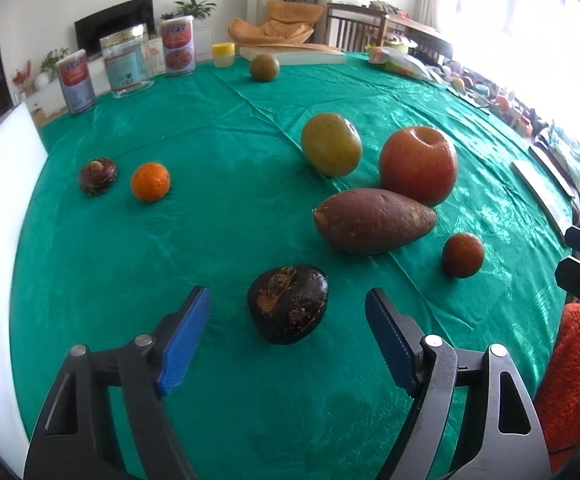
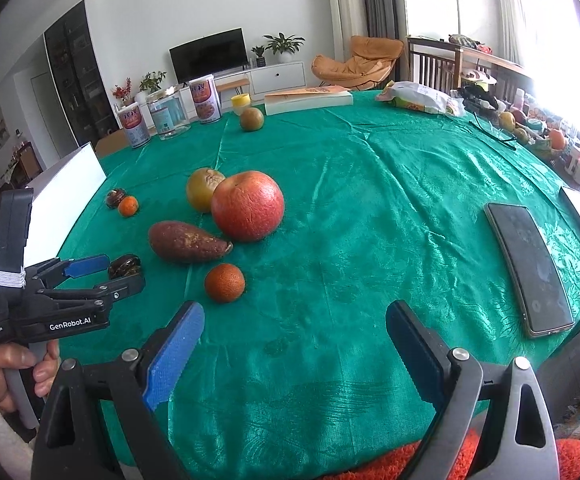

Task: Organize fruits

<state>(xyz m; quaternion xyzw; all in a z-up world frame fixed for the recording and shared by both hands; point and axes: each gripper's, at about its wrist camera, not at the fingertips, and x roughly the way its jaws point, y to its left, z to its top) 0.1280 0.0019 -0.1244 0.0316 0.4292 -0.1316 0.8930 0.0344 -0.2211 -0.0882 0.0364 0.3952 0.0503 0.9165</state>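
My left gripper (image 1: 287, 300) is open, with a dark brown fruit (image 1: 287, 304) lying on the green cloth between its blue fingertips, not gripped. Beyond it lie a sweet potato (image 1: 374, 220), a red apple (image 1: 418, 166), a green-yellow pear (image 1: 331, 145), a dark orange (image 1: 462, 255), a bright tangerine (image 1: 150, 182), a second dark fruit (image 1: 97, 175) and a far pear (image 1: 264, 67). My right gripper (image 2: 294, 320) is open and empty near the table's front edge. The right wrist view also shows the left gripper (image 2: 107, 268) around the dark fruit (image 2: 125, 266), and the dark orange (image 2: 224, 282).
Two cans (image 1: 177, 46) and a glass jar (image 1: 126, 65) stand at the back left, with a yellow cup (image 1: 223, 54) and a book (image 1: 294, 54). A phone (image 2: 528, 270) lies on the right. A snack bag (image 2: 418, 98) sits far right. A white board (image 1: 1, 184) edges the left.
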